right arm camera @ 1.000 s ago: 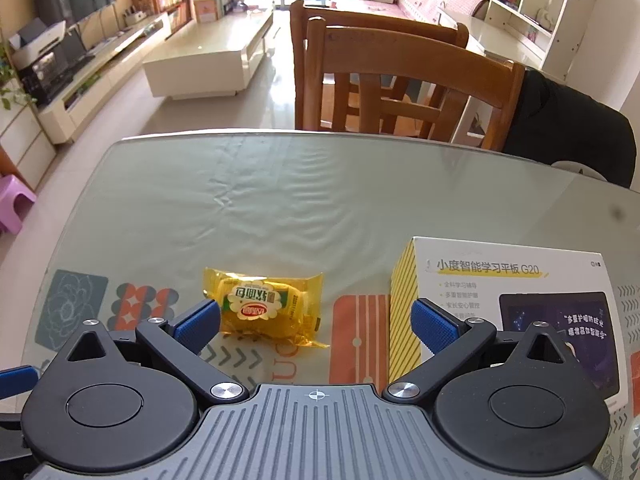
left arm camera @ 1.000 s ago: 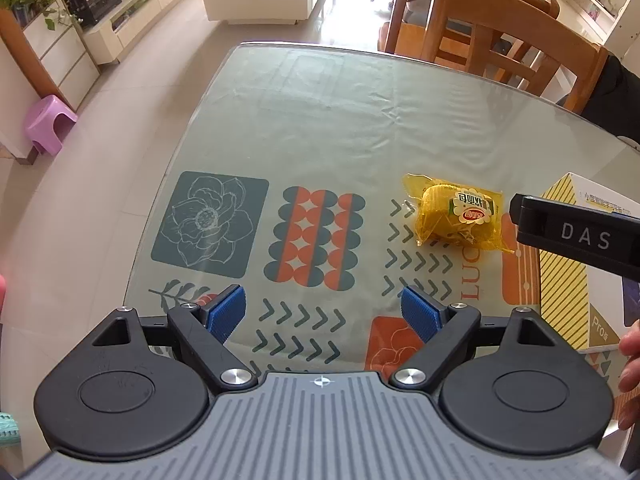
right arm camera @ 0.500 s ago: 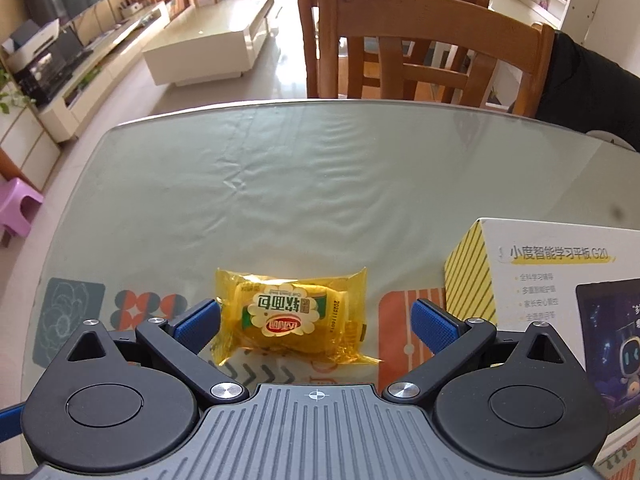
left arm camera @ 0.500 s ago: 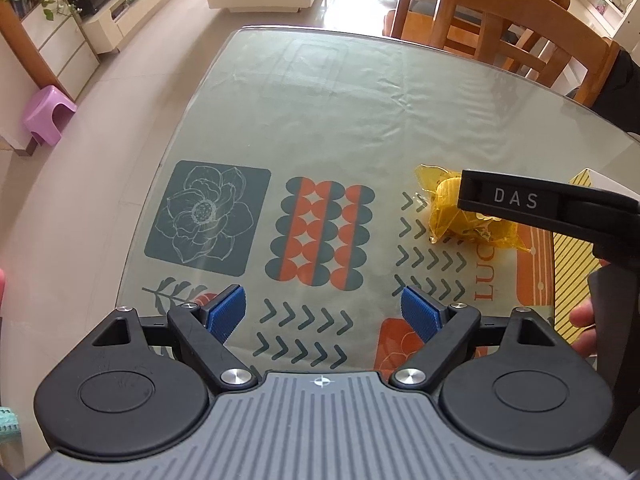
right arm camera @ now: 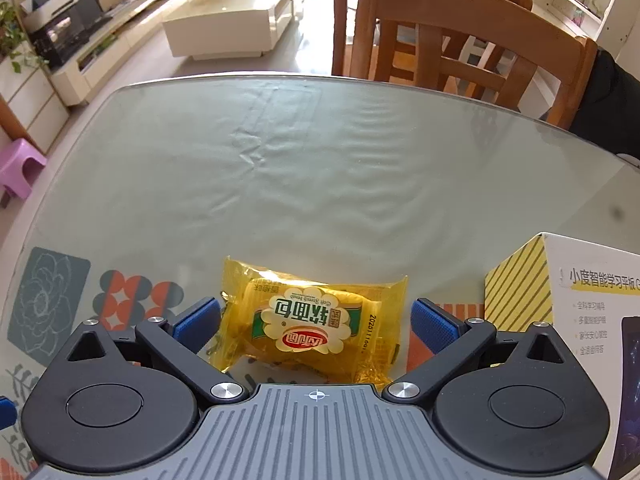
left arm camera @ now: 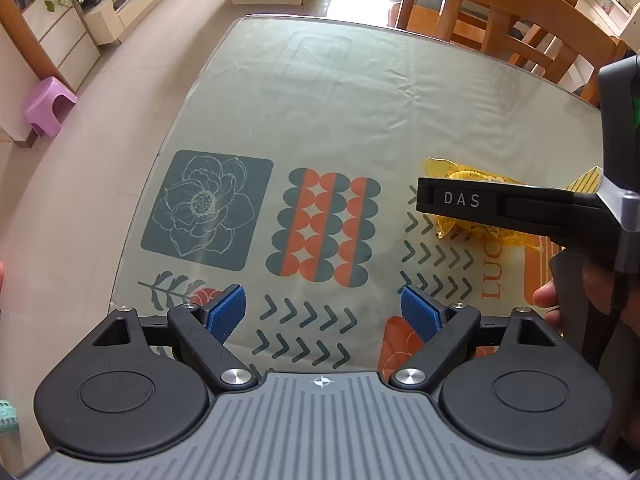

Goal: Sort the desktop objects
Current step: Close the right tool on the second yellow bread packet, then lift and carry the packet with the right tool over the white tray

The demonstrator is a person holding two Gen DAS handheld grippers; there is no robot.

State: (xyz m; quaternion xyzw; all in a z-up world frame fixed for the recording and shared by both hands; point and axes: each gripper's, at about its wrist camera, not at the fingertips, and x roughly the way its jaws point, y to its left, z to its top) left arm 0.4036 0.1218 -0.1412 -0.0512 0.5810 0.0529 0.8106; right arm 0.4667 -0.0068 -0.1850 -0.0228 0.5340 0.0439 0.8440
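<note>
- The table [right arm camera: 320,184] has a glass top with rounded corners, laid over a pale grey-green cloth that shows creases and ripples across its middle.
- The cloth's near part bears printed motifs: a dark flower square [left arm camera: 206,210], orange-and-dark scallop columns, chevron rows and orange blocks.
- A yellow snack packet [right arm camera: 312,320] lies flat on the glass, its label face up, over the printed border.
- Just right of the packet stands a white box [right arm camera: 576,320] with a yellow striped side and printed text on top; the two are near but apart.
- Beyond the packet the table is bare cloth up to the far edge.
</note>
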